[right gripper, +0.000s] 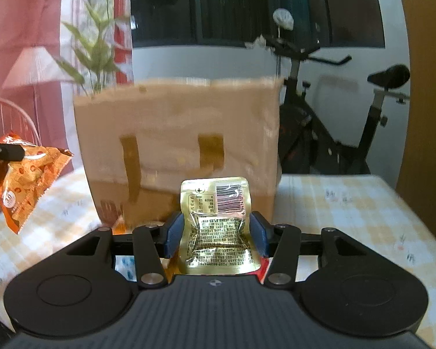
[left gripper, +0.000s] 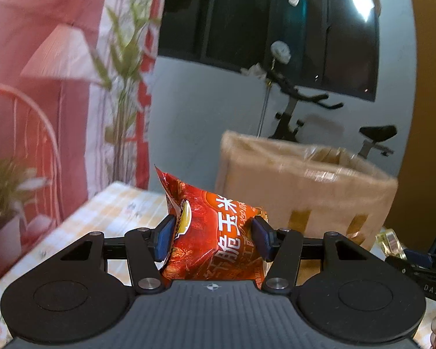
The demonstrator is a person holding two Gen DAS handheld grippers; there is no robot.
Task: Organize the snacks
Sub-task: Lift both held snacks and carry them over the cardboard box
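A grey wall and a dark window back the desk (right gripper: 348,203), which wears a yellow checked cloth, with an exercise bike (right gripper: 334,116) behind it. Left of the cardboard box (right gripper: 177,151), the left claw (left gripper: 213,238) pinches a red snack bag (left gripper: 212,232) lifted off the cloth, near the desk's left edge. In front of the box, the right claw (right gripper: 216,232) pinches a gold foil packet (right gripper: 218,226) held upright, clear of the box's front wall. Right of the box the cloth lies bare out to the desk's right edge.
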